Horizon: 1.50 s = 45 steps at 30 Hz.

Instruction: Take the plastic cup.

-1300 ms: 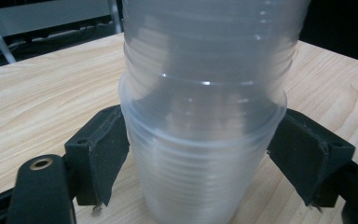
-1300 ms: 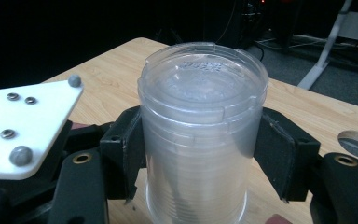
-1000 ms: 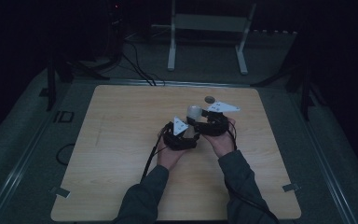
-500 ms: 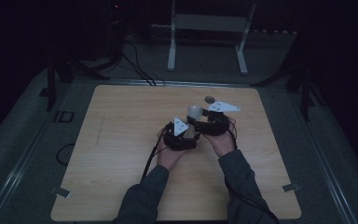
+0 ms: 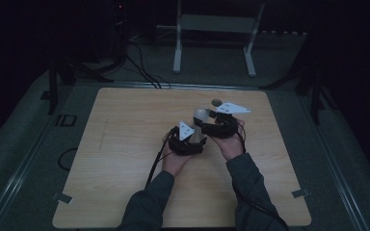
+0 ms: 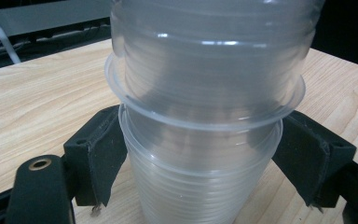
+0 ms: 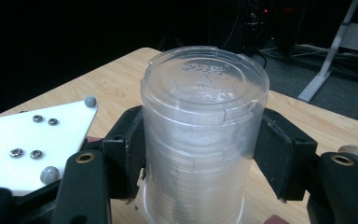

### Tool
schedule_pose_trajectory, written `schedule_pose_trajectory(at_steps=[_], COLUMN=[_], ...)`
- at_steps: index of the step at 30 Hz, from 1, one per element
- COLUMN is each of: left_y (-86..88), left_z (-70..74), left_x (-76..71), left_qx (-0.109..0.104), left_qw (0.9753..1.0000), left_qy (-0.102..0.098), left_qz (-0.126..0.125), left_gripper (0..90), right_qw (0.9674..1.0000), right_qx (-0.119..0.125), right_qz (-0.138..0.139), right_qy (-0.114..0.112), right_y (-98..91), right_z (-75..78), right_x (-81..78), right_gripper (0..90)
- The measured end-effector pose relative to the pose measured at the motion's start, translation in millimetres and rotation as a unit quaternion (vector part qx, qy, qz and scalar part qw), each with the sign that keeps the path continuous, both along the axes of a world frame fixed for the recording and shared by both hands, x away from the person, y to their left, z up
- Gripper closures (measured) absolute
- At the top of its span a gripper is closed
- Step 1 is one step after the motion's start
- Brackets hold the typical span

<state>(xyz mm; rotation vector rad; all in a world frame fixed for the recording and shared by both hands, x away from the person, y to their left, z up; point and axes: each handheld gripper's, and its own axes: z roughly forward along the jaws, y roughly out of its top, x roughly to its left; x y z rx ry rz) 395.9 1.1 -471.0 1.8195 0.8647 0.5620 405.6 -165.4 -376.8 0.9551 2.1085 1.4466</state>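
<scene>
A: Start with what's nearest the person.

B: In the high view, the left gripper [image 5: 192, 139] sits just below the table's middle, in the person's left hand. In the left gripper view its black jaws stand wide, pressed on both sides of the lower clear ribbed plastic cup [image 6: 200, 182], under the rim of the cup above it.

A: And the right one?

B: At one o'clock from the left, touching distance, the right gripper [image 5: 211, 122] is turned toward ten o'clock. Its jaws have just been closing and grip the upside-down stack of clear plastic cups [image 7: 204, 135] near its upturned base.

A: Where's the stack overall?

B: Between both grippers, over the light wooden table [image 5: 125, 144]. At twelve o'clock beyond it lies a small round grey object [image 5: 217, 102].
</scene>
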Motion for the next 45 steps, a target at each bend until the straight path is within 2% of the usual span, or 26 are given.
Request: schedule_pose_trajectory(at_steps=[19,28,41,45], left_y=[2.6,3.8,1.4,0.5], left_z=[1.3,1.6,9.5,9.6], left_x=[-1.6,-2.2,-2.0,-1.0], left_qx=[-0.003,-0.002,-0.013,-0.006], left_qw=[1.0,1.0,0.9998,0.9999], left_qy=[-0.001,-0.001,-0.016,-0.015], left_qz=[-0.003,-0.003,0.001,0.001], left_gripper=[20.6,20.6,18.1,21.0], right_qw=[0.9999,0.9996,0.9999,1.0], right_qx=[0.004,0.008,-0.002,-0.004], right_qz=[-0.003,-0.001,-0.002,-0.001], right_qy=[-0.015,-0.027,-0.01,-0.009], right_y=[0.9,0.9,2.2,3.1], right_z=[4.6,12.9,6.3,6.6], right_x=[-1.6,-3.6,-0.5,-0.8], right_gripper=[39.3,39.6,39.6,39.6])
